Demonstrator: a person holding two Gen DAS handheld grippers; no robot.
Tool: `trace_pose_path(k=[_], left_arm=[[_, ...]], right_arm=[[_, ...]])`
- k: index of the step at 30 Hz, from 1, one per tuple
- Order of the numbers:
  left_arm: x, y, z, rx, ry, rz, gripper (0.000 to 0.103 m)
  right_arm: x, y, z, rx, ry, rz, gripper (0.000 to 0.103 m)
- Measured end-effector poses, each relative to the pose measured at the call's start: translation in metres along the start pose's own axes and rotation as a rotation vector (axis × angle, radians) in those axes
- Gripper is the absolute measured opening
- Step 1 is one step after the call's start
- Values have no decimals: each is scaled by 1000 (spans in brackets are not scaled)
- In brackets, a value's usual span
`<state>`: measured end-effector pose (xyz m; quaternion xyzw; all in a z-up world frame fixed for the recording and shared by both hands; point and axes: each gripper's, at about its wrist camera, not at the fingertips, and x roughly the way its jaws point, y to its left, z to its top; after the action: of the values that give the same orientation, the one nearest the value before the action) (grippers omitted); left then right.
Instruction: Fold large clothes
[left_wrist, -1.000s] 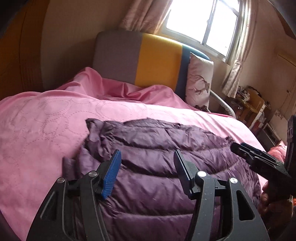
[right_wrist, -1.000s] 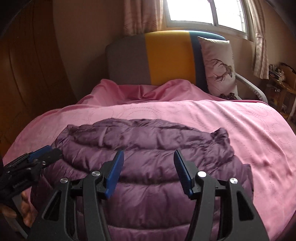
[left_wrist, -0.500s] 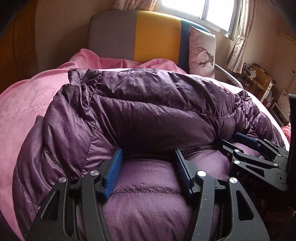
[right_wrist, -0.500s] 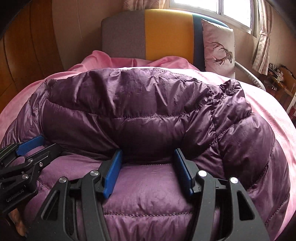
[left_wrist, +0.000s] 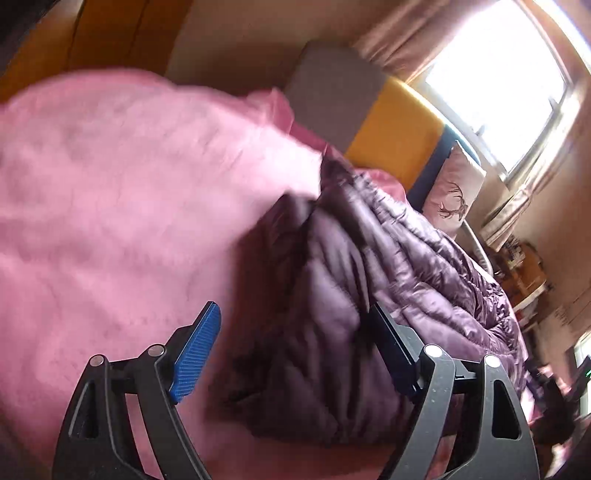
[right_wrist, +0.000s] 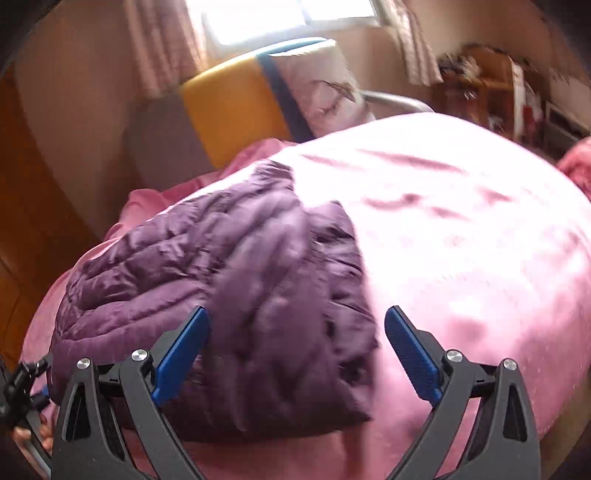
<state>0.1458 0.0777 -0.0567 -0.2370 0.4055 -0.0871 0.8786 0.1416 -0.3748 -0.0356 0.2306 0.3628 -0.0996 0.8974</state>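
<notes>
both grippers tilt down over the purple puffer jacket (right_wrist: 221, 280) on the pink bedspread (right_wrist: 461, 240); left gripper (left_wrist: 295, 350) and right gripper (right_wrist: 297, 350) jaws are opening wide, gripping nothing.

Both wrist views, tilted and somewhat blurred, look down closely, sharing the purple jacket (left_wrist: 388, 288) (right_wrist: 229, 273).

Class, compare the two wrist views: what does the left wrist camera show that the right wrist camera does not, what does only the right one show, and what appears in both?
Only the left wrist view shows the left gripper, its jaws opening, pads off the cloth.

Only the right wrist view shows the right gripper, jaws opening too, and a wooden shelf of blurred clutter.

Both show the purple jacket lying on the pink bedcover, the yellow and grey headboard, the deer pillow and the bright window.
</notes>
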Motion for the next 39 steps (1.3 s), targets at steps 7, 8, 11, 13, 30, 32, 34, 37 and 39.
trace_pose_path(k=[7, 8, 11, 13, 30, 32, 34, 37, 39], left_arm=[[22, 17, -2, -99, 109, -199, 46], [23, 17, -3, -95, 117, -218, 40], [22, 15, -4, -73, 134, -270, 28], [17, 19, -2, -66, 143, -284, 26], [-91, 7, -15, 135, -44, -25, 77], [-92, -5, -2, 146, -83, -15, 77], [-90, -23, 6, 174, -113, -23, 78], [-81, -47, 5, 206, -103, -46, 77], [-67, -66, 6, 214, -93, -51, 77]], right_arm=[[23, -26, -11, 135, 101, 211, 45], [22, -22, -10, 125, 109, 230, 40], [13, -15, -11, 104, 120, 249, 26], [2, -17, -13, 96, 131, 269, 24], [-76, -13, -14, -113, 17, 101, 67], [-84, 4, -6, -148, -47, 67, 71], [-86, 23, -2, -180, -85, 77, 74], [-73, 70, 0, -253, -96, 82, 75], [-55, 98, -2, -293, -93, 88, 75]])
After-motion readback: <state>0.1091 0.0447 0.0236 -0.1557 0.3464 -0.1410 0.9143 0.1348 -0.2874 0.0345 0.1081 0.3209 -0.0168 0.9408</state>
